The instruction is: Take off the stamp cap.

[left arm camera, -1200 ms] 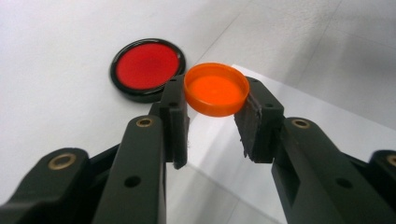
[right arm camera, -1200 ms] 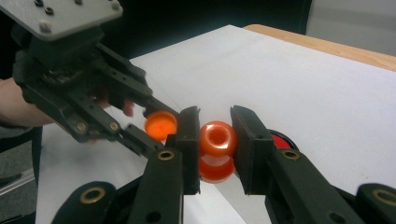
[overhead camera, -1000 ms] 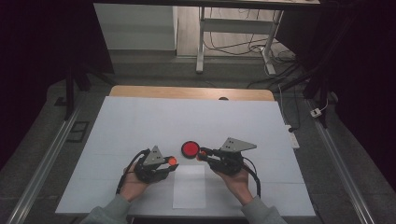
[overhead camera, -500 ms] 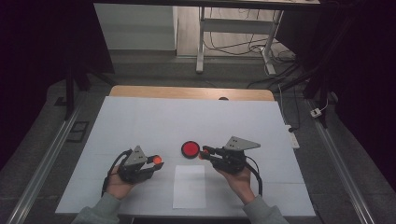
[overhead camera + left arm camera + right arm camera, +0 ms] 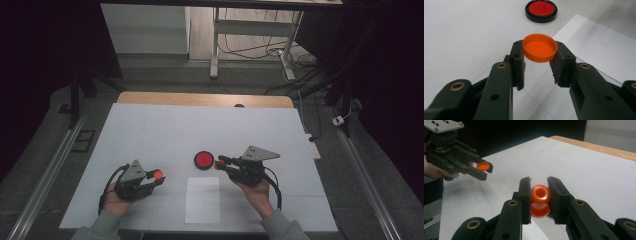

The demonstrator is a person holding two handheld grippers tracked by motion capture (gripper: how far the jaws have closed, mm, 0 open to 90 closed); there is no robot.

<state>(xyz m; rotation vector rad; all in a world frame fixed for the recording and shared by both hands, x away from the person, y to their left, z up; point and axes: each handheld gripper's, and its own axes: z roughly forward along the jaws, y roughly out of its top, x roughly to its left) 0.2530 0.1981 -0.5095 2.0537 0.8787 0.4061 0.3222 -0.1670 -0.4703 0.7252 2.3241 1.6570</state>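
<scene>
Orange cap (image 5: pixel 539 48) clamped between fingers (image 5: pixel 517 63) of left gripper (image 5: pixel 151 179), open side up, lifted off the worktop (image 5: pixel 150 130), well left of the red-filled black dish (image 5: pixel 204 160); same cap seen from right gripper view, held out in the air (image 5: pixel 483 166). Small orange bottle-like piece with a round mouth (image 5: pixel 540 201) pinched between fingers (image 5: pixel 524 195) of right gripper (image 5: pixel 220 164), just right of the dish, mouth facing along the fingers. White paper sheet (image 5: pixel 203 199) flat on worktop, just nearer the person than the dish. Judged status: cap off and separated from the orange piece, so opening step looks done; the two parts well apart, one per gripper. Left to do, by guess: setting cap down, then presumably bringing the orange piece to the dish or sheet; contents not discernible.
</scene>
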